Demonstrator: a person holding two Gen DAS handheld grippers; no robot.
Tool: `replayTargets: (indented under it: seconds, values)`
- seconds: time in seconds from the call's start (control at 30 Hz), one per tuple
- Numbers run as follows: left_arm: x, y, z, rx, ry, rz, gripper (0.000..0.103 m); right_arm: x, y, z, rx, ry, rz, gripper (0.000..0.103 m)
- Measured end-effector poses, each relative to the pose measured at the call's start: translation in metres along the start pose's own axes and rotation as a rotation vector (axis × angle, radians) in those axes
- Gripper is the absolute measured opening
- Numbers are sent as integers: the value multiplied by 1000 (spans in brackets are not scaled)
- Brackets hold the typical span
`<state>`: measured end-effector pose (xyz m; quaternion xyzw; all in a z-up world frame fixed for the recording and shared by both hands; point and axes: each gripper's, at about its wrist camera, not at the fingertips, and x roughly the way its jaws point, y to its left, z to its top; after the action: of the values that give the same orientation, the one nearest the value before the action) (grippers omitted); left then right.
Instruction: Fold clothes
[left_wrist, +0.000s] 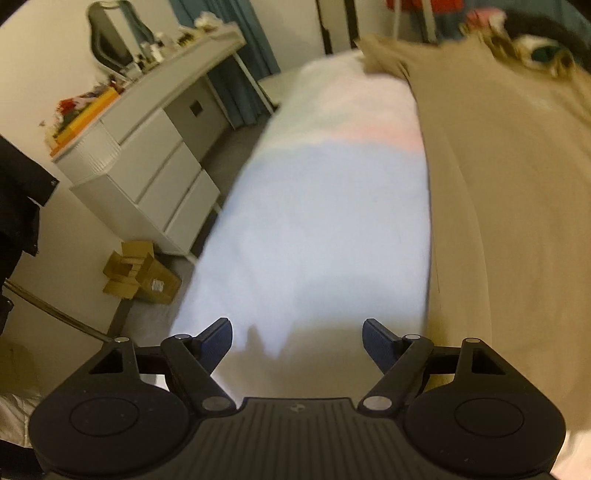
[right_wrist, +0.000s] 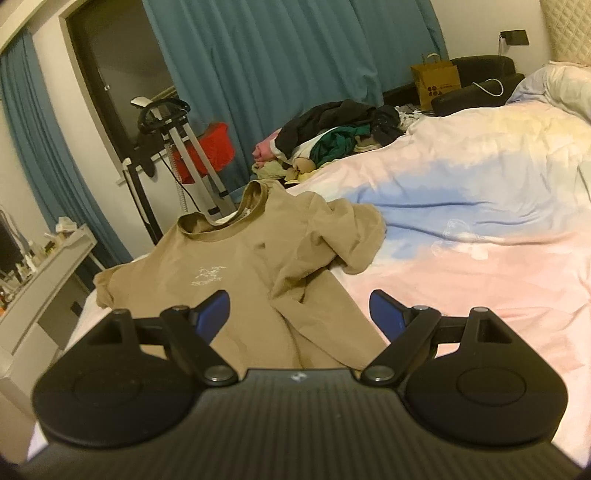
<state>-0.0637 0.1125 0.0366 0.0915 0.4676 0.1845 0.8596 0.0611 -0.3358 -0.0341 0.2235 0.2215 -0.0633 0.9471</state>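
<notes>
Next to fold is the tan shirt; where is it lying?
In the right wrist view the tan shirt lies spread on the bed, near its left edge, before the clothes pile.

The supporting surface is a bed covered with a pastel pink, blue and cream duvet (right_wrist: 480, 206). A tan short-sleeved T-shirt with a small white chest logo (right_wrist: 236, 266) lies front up near the bed's edge. A mixed pile of dark, green and pink clothes (right_wrist: 332, 129) rests farther back.

Teal curtains (right_wrist: 277, 74), white dresser (left_wrist: 147, 155) (cardboard box (left_wrist: 142, 273) beside).
</notes>
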Motion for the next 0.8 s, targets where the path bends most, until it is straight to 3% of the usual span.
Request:
replayTargets:
  seconds: [0.13,0.33,0.5,0.63,0.8]
  values:
    - [-12,-34,46,-32,-118,-35,79,1,1,0,-10,1,13,84]
    - [-50,-103,68,-66,-266,-190,80,1,3,-1,-25,3,30,84]
    - [-73,-162,68,-96,-334,-332,82,3,1,1,-25,1,37,84]
    - [-49,-213,32,-116,-359,-379,83,7,-3,3,-7,19,46,84]
    - [3,-225,24,-76,-334,-401,83,15,-12,10,13,47,71,84]
